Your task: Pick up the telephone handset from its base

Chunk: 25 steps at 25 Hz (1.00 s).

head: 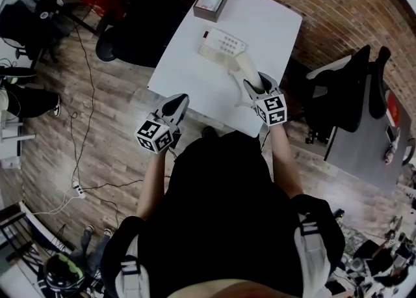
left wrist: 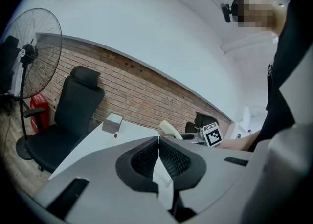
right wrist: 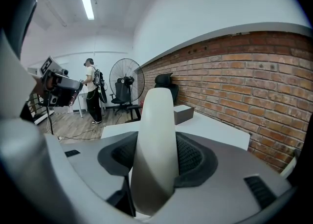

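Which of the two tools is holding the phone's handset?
The right tool, the one nearer the phone base: its jaws are clamped on the cream handset. The left tool is shut with nothing between its jaws.

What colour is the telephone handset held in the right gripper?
The handset is cream-white, clearest in the right gripper view.

The handset (right wrist: pixel 157 115) in the right tongs (right wrist: pixel 155 157) is smooth cream plastic; their pads (right wrist: pixel 191 157) are ribbed black. Beyond them: matt white bench (right wrist: pixel 215 129), rough brick wall (right wrist: pixel 254 81).
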Motion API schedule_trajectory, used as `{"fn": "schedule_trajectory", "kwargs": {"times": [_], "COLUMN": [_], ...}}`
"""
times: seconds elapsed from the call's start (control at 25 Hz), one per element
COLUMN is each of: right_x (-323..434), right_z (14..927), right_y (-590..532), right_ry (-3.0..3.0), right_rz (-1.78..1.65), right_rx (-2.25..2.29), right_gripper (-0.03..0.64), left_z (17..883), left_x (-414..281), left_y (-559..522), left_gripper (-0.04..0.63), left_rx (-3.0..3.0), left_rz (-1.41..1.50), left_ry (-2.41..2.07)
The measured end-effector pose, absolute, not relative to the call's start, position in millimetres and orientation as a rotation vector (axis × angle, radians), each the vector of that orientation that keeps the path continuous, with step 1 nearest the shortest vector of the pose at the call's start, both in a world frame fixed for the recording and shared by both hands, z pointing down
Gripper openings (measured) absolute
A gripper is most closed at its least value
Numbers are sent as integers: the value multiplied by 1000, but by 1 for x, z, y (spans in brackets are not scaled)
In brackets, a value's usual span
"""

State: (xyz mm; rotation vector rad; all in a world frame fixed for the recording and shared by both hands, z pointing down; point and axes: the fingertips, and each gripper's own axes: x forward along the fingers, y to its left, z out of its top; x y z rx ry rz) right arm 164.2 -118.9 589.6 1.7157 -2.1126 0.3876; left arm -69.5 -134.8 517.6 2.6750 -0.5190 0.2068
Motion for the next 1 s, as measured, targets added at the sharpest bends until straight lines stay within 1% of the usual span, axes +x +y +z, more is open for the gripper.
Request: {"fn": "schedule_trajectory", "kwargs": {"times": [1.0], "right_x": [154], "right_z": [577], "right_y": [-108], "right_ry": [-2126], "right_rz": [325], "right_rx": [1620], "right_gripper": [207], "left_z": [517], "left_x": [-69], "left_y": [-165], "left_gripper": [18], "left_rx": [2667], "left_rz": [175], "left_ry": [-529]}}
